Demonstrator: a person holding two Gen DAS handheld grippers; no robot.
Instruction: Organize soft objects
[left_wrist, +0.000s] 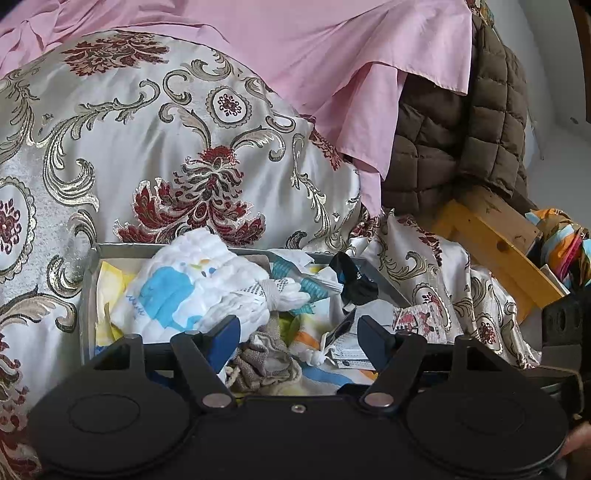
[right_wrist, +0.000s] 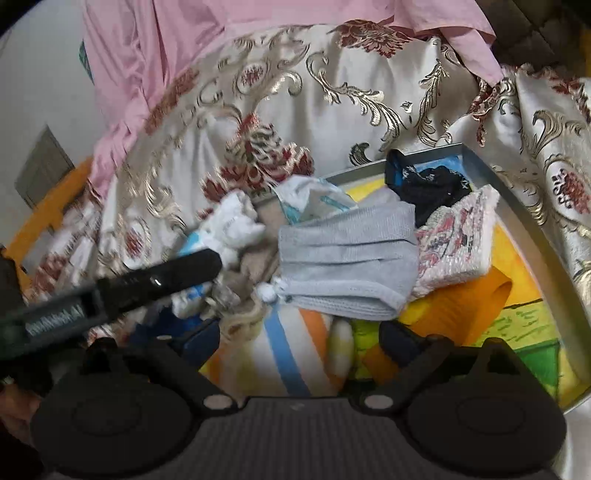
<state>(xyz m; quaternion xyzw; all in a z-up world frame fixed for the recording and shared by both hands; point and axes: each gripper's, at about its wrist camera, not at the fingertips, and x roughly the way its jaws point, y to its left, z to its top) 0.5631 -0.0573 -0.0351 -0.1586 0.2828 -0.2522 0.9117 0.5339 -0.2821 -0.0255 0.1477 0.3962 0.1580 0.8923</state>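
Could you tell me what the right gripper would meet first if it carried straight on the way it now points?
Probably the grey cloth, lying in the tray just ahead of the open right gripper. Nothing is between the jaws, though depth is hard to judge in this view.
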